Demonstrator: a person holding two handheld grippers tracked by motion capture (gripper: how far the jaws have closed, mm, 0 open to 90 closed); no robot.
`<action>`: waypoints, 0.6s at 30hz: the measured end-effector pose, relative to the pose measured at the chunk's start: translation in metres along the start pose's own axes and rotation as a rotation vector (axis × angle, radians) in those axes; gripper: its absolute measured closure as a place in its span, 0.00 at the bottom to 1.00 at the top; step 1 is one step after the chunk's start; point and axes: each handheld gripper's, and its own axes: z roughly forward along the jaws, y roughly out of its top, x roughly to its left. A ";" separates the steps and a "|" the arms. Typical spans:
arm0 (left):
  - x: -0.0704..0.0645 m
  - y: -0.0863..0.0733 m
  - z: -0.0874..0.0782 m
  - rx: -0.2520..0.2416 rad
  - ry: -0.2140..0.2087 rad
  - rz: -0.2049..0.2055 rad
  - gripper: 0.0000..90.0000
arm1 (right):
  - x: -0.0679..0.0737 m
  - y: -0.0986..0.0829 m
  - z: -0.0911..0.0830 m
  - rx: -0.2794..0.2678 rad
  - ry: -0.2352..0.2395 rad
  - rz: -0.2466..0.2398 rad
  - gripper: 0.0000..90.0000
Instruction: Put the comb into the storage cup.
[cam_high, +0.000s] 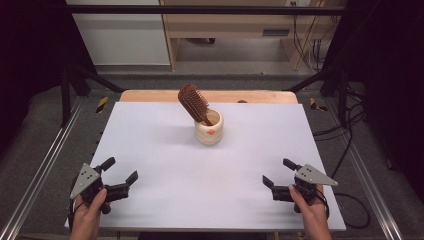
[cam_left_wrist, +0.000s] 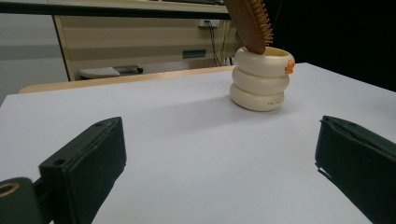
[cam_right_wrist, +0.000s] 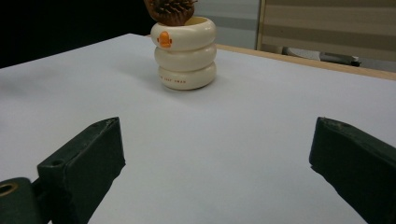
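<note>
The left hand-held gripper (cam_high: 120, 171) is hovering over the near left corner of the table (cam_high: 165, 150), jaws spread wide and holding nothing. The right hand-held gripper (cam_high: 279, 172) is hovering over the near right corner, jaws likewise wide and empty. A hand is gripping each unit from below, and a grey three-cornered plate is sitting on top of each.

Both grippers are pointing inward toward the cup (cam_high: 209, 127), which is standing upright on the table's far centre, well apart from both. The cup is cream, shaped like three stacked rings, with a small orange mark near the rim. A brown brush (cam_high: 194, 103) is standing in it, handle down, head leaning up and to the left, bristles facing right.

The table is carrying a plain white sheet; a strip of bare wood is showing along the far edge. Nothing is lying between either gripper and the cup.

Metal rails are running along both sides of the table. Beyond it, grey floor, a pale wooden cabinet (cam_high: 225, 25) and loose cables (cam_high: 345, 125) at the right are showing. Black curtains are closing off both sides.
</note>
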 end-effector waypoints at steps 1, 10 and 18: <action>0.000 0.000 0.000 -0.001 0.000 0.001 0.02 | 0.000 0.000 0.000 0.000 0.000 0.001 0.04; -0.004 -0.004 0.000 -0.010 -0.007 0.004 0.02 | 0.000 -0.001 0.001 0.000 0.003 -0.002 0.04; -0.011 -0.005 0.002 -0.013 -0.031 0.011 0.02 | 0.000 -0.002 0.004 0.001 0.005 -0.004 0.04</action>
